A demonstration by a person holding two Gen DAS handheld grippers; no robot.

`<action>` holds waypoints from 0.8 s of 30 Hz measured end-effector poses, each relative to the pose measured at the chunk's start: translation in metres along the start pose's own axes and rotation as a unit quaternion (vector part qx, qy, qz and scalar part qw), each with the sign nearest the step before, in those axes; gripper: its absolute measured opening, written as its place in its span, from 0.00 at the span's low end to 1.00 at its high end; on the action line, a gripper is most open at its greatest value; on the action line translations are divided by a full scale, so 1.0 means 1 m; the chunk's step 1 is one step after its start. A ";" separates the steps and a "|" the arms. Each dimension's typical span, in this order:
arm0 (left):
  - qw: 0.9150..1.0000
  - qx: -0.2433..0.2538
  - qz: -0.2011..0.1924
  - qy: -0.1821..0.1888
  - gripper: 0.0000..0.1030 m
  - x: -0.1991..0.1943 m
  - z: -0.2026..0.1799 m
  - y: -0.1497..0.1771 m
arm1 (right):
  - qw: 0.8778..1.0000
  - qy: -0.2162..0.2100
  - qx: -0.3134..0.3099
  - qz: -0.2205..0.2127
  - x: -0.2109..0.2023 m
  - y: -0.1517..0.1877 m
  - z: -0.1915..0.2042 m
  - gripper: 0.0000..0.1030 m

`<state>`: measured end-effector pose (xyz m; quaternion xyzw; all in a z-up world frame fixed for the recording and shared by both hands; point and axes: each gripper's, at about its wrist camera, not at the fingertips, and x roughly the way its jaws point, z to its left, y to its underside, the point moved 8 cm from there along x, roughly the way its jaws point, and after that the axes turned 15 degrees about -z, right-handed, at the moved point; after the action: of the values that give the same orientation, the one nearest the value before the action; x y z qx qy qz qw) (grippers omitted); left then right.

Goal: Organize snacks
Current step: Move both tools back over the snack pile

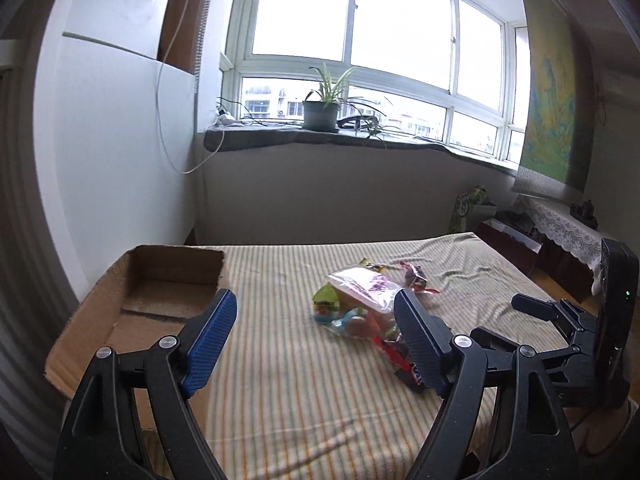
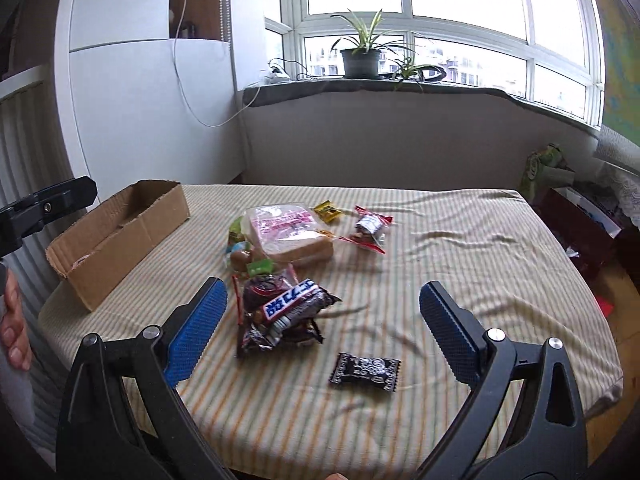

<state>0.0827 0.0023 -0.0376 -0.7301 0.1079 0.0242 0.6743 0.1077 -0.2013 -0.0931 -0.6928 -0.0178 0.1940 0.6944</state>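
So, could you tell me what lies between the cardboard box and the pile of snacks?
Only bare striped cloth separates the cardboard box from the pile of snacks; the right wrist view shows it best.

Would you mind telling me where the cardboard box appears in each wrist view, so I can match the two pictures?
Left wrist view: the cardboard box lies lower left, partly behind the left blue pad.
Right wrist view: the cardboard box sits at left-centre on the striped cloth, fully visible.
Shared landmark: the potted plant on the windowsill.
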 end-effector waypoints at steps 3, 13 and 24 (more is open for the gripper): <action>1.000 0.012 0.008 0.024 0.79 0.007 -0.024 0.001 | 1.000 0.016 0.010 -0.006 -0.006 0.000 -0.022 0.96; 0.997 0.028 0.036 0.065 0.79 0.026 -0.071 0.020 | 0.999 0.020 0.021 0.032 0.000 0.039 -0.041 0.96; 0.991 0.023 0.096 0.092 0.79 0.036 -0.100 0.084 | 0.996 0.021 0.027 0.077 0.000 0.099 -0.045 0.96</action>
<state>0.0906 -0.1065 -0.1175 -0.6999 0.2396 0.0196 0.6726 0.0962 -0.2483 -0.1909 -0.6770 0.0556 0.2323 0.6962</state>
